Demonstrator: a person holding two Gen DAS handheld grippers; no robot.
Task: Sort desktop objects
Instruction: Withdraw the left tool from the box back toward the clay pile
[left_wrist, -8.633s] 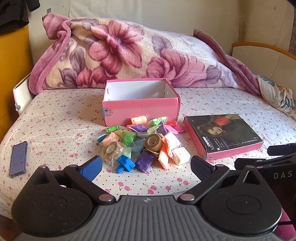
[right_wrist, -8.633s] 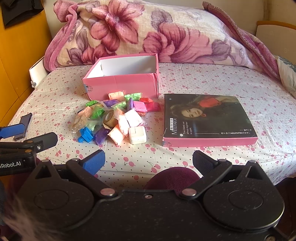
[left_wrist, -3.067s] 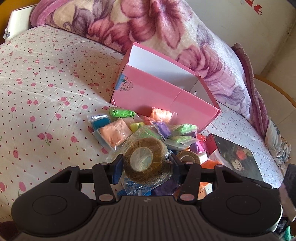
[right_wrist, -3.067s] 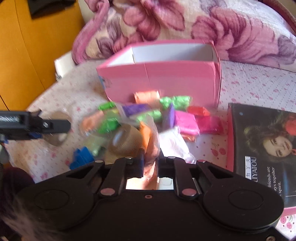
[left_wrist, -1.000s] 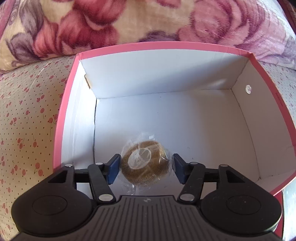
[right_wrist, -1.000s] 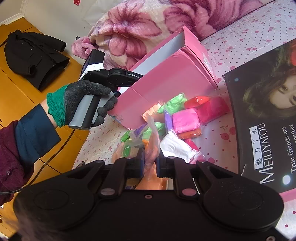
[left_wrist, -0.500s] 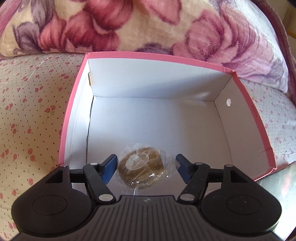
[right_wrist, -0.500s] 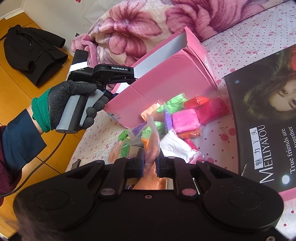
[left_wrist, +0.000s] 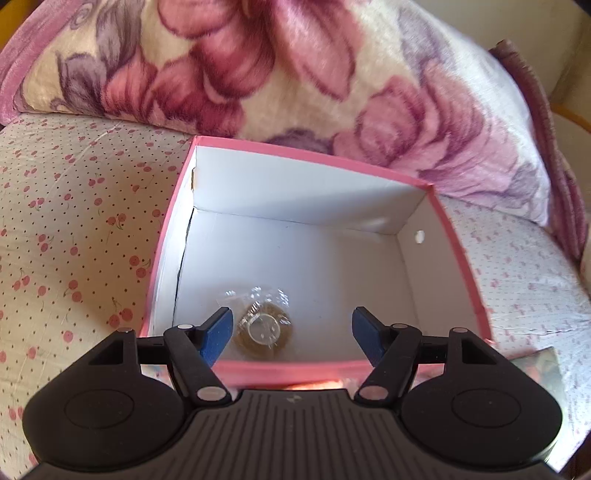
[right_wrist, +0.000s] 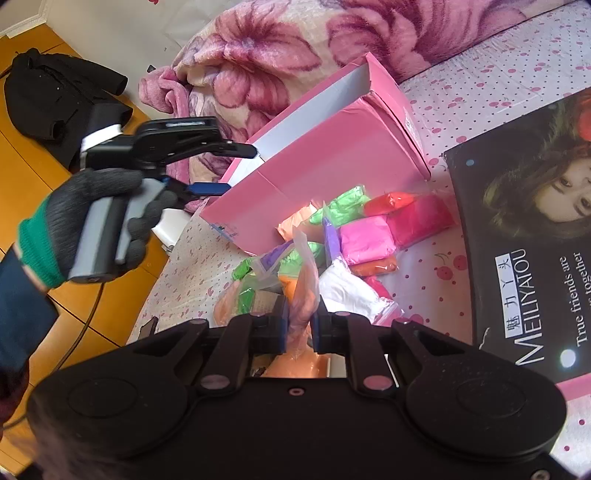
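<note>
A pink cardboard box (left_wrist: 164, 236) with a white inside stands on the bed. A wrapped brown tape roll (left_wrist: 264, 329) lies on its floor near the front left corner. My left gripper (left_wrist: 291, 330) is open above the box's front edge, apart from the roll; it also shows in the right wrist view (right_wrist: 229, 170). My right gripper (right_wrist: 300, 317) is shut on the plastic wrap of an orange clay bag (right_wrist: 304, 295), held above a pile of coloured clay bags (right_wrist: 365, 236) in front of the box (right_wrist: 325, 162).
A floral blanket (left_wrist: 295, 74) lies behind the box. A dark book (right_wrist: 528, 229) with a woman's face lies right of the pile. A black coat (right_wrist: 55, 107) hangs on the orange cupboard at left. The cherry-print sheet (left_wrist: 74, 221) surrounds the box.
My left gripper has opened wider and pulled back and up from the box, leaving the tape roll on the box floor. My right gripper still holds the orange bag.
</note>
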